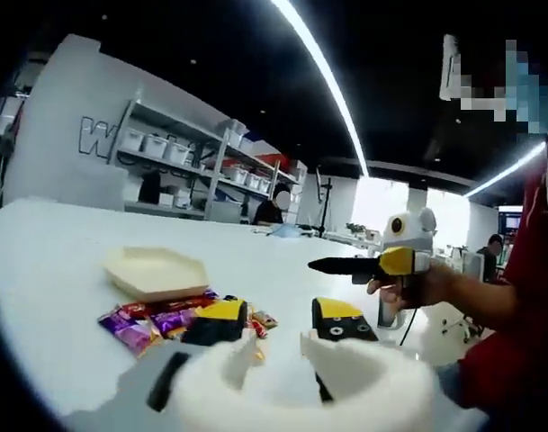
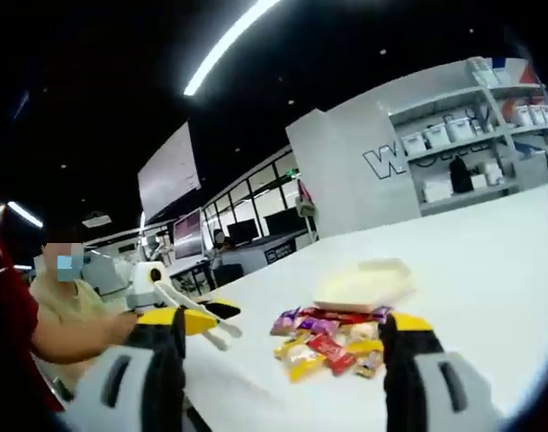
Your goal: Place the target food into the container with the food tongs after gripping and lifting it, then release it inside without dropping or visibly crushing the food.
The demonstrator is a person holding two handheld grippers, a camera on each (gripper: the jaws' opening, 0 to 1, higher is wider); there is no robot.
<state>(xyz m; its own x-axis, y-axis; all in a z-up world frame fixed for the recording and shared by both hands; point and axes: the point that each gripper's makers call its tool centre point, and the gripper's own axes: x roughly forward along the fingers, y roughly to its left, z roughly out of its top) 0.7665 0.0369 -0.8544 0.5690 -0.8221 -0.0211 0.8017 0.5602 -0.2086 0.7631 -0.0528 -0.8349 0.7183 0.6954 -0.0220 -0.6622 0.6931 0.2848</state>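
- Ahead of the left tongs point(image 1: 278, 326), seen in the left gripper view, a pile of wrapped candies point(image 1: 157, 319) lies on the white tabletop point(image 1: 49, 270), partly hidden behind the left-hand yellow-and-black tip.
- Both tips of the left tongs stand apart with bare tabletop showing between them, so they are spread and grip nothing.
- Just beyond the candies, touching or nearly touching the pile, sits a shallow cream container point(image 1: 157, 272), upright and with nothing visible inside.
- To the right of the left tongs, the right tongs point(image 1: 345, 265) hang above the tabletop, level and pointing toward the container; a hand point(image 1: 404, 286) wraps the handle, its forearm running off to a red sleeve point(image 1: 516, 324).
- From the right gripper view, the right tongs point(image 2: 282, 337) have their two tips wide apart, holding nothing, with the candies point(image 2: 332, 342) lying between and just beyond them.
- The container point(image 2: 363, 286) rests just past the pile, on the far side from the tongs.
- Left of the right tongs, the left tongs point(image 2: 202, 319) come in, carried by a person's arm point(image 2: 76, 333); whether that pair is spread cannot be told from this angle.
- Open white tabletop point(image 2: 489, 261) stretches well beyond and to the right of the container, up to its far edge before the shelving point(image 2: 471, 135).
- On the left tongs' outer side the tabletop is also bare out to its curved near edge.
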